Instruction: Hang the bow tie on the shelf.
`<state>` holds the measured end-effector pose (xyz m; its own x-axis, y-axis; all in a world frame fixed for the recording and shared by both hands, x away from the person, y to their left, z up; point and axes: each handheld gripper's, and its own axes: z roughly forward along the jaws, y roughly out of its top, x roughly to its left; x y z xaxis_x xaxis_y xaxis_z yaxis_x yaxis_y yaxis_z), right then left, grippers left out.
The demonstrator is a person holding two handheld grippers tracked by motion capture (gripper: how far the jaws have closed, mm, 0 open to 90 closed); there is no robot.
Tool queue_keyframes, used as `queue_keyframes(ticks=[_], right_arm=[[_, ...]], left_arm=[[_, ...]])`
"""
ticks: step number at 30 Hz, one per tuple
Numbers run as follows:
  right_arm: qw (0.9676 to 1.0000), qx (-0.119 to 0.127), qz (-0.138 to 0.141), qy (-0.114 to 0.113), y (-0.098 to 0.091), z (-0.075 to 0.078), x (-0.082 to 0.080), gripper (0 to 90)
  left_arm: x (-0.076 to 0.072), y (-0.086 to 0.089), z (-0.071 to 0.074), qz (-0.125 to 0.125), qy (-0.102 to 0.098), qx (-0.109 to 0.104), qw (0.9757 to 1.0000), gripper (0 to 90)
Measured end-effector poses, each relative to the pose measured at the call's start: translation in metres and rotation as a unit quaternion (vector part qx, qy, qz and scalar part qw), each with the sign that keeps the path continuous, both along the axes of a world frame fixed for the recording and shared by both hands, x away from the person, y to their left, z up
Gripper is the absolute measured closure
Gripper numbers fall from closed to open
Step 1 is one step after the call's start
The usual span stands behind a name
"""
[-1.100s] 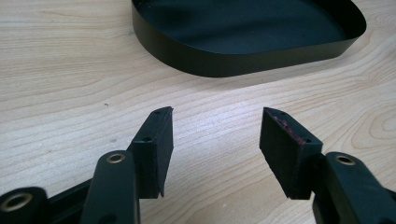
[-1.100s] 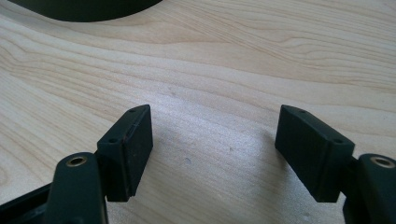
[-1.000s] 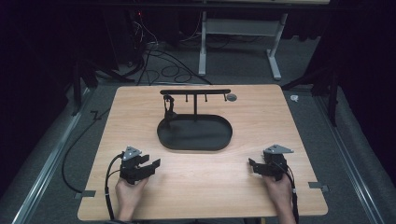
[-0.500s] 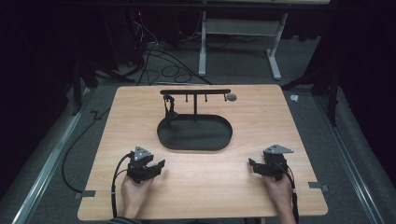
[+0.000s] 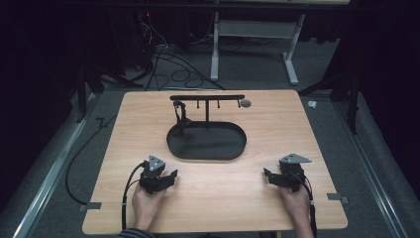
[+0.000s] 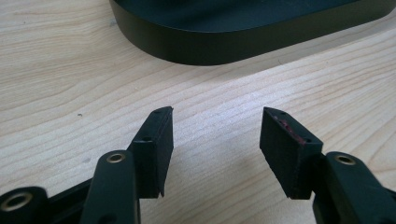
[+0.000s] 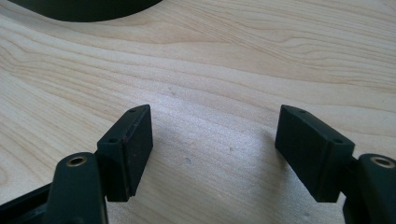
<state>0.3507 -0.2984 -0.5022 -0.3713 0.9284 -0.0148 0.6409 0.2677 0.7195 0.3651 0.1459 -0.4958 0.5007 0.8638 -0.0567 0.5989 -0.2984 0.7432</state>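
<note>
The left gripper is being held low over the near left part of the wooden table, its jaws being kept apart with nothing between them; it is being angled toward the black oval tray, which is standing at the middle of the table. In the left gripper view the left gripper is being pointed at the tray's near wall, which is lying just ahead, with bare wood between the two. The right gripper is being held by the other hand at the near right, turned inward across the table, its jaws also being kept wide and empty. In the right gripper view the right gripper is being held close above the wood grain, with a dark curve of the tray being seen at the upper left, well apart. A black hanging rack is being carried on a post rising from the tray's far side, and something dark is hanging from it near its left end. Open tabletop is being left between the grippers and on both sides of the tray; each hand is being kept near the table's near edge.
</note>
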Motion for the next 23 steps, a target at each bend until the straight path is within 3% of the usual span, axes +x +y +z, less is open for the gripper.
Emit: queue_keyframes(ticks=[12,17,23], right_arm=[[1.0,0.001,-0.001,0.001,0.0,0.0,0.0,28.8],[1.0,0.001,-0.001,0.001,0.0,0.0,0.0,28.8],[1.0,0.001,0.0,0.0,0.0,0.0,0.0,28.8]], left_arm=[[0.003,-0.007,-0.007,0.001,-0.002,0.024,0.9997,43.3],[0.002,-0.007,-0.011,0.003,-0.015,0.015,0.9998,40.8],[0.002,-0.007,-0.011,0.006,-0.013,0.015,0.9998,38.3]])
